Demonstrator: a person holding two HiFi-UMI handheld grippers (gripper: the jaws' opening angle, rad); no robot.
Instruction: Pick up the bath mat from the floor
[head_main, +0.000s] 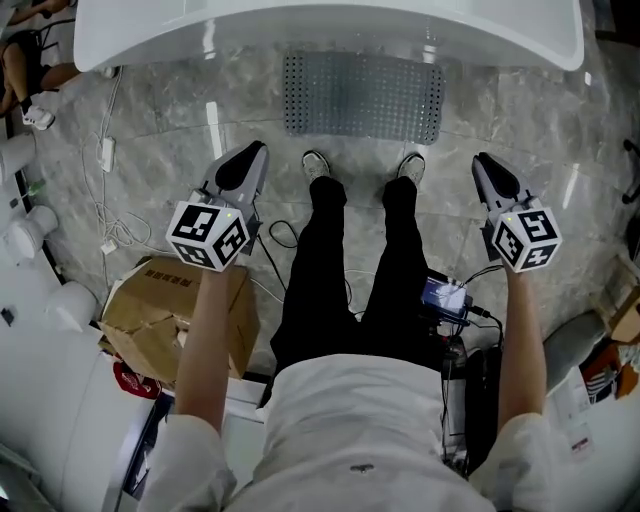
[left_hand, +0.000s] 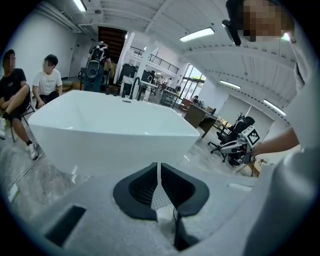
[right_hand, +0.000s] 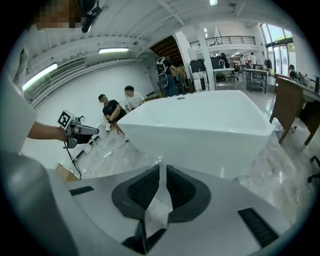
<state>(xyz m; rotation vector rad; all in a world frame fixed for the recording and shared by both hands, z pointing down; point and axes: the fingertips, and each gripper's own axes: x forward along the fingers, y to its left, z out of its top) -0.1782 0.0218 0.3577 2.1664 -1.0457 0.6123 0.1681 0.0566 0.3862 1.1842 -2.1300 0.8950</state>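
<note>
Head view, left to right. A torn cardboard box stands on the marble floor at the person's left side. The left hand-held gripper is held in the air over the floor, its marker cube nearest the forearm. Its jaws are pressed together with no object between them, as the left gripper view confirms. The grey perforated bath mat lies flat on the floor, its far edge just beside the rim of the white bathtub. It lies ahead of the person's two shoes and apart from them. The mat lies between the lines of the two grippers and beyond both tips. It is ahead and to the right of the left tip, ahead and to the left of the right tip, and neither tip touches it. The right hand-held gripper, with its marker cube, is likewise held over bare floor. Its jaws are closed on nothing, as the right gripper view shows. Both gripper views look over the bathtub wall and do not show the mat.
</note>
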